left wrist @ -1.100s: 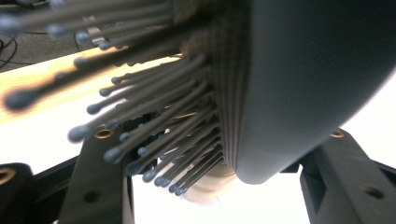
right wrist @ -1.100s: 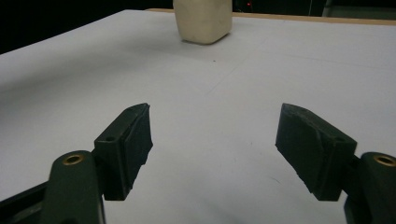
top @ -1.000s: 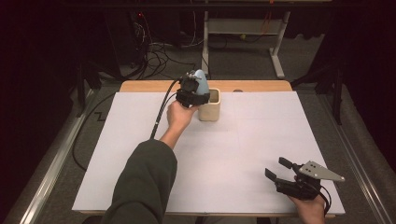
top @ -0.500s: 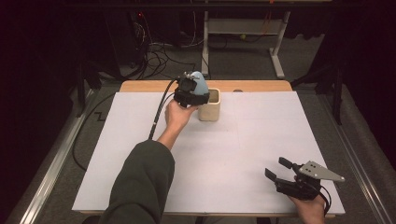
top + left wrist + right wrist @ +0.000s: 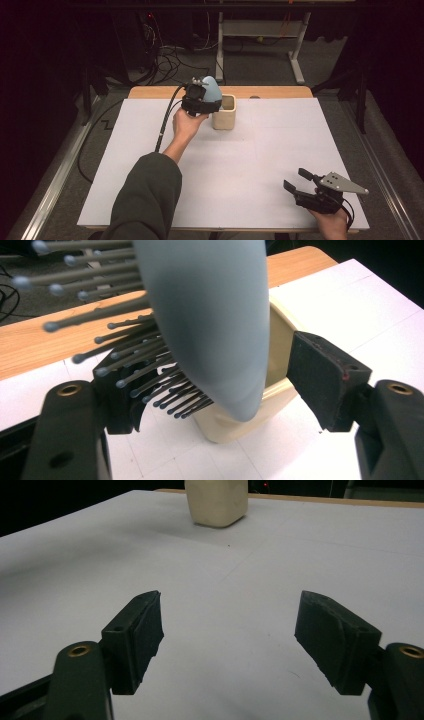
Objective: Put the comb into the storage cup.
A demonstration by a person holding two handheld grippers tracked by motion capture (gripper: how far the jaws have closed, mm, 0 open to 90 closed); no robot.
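Dark lab backdrop, cables on floor, white-covered table (image 5: 150, 165) with wood strip at far edge. Left claw (image 5: 201, 102) at far middle, beside cream cup (image 5: 224, 113). Hairbrush (image 5: 200, 320) between its jaws – blue-grey back, ball-tipped bristles toward left jaw; right pad stands clear of it, so cannot tell if gripped. Likely light, rigid, smooth back slippery – better held at handle. Cup close, could tip. Right claw (image 5: 305, 189) near right corner – wide, empty.
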